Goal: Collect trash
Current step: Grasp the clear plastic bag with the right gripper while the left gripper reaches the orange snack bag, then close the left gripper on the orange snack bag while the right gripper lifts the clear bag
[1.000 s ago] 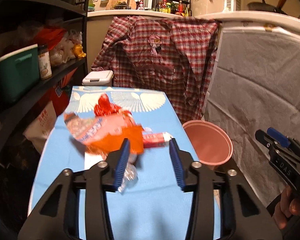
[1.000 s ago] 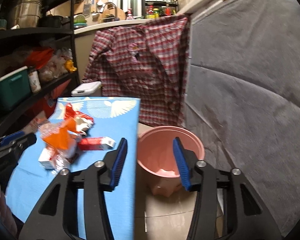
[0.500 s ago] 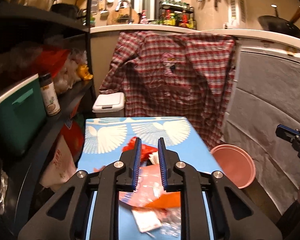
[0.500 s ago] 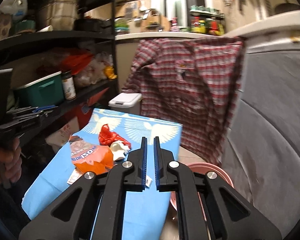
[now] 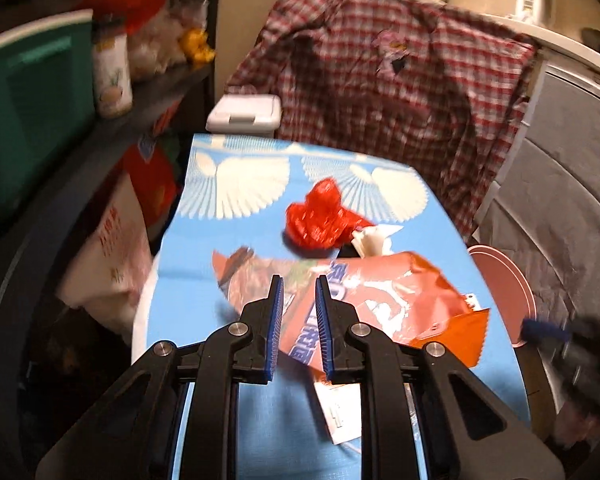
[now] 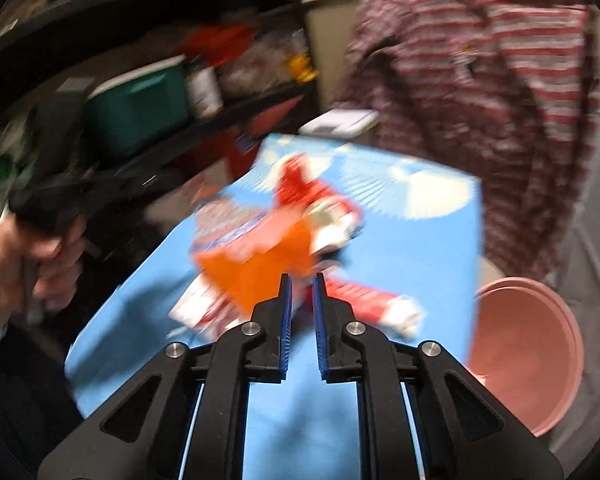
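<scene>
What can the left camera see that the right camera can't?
Only the left wrist view shows a white slip under the orange bag and crumpled white paper beside the red wrapper.

Only the right wrist view shows the person's hand and a red and white tube by the bag.

Both show the orange bag, red wrapper, blue cloth, pink bucket, plaid shirt and green box. The right view is blurrier.

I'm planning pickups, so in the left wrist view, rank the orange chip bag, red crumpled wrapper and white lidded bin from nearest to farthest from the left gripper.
1. Orange chip bag, right at the left gripper fingertips.
2. Red crumpled wrapper, behind it, mid-table.
3. White lidded bin, beyond the table's far end.
</scene>
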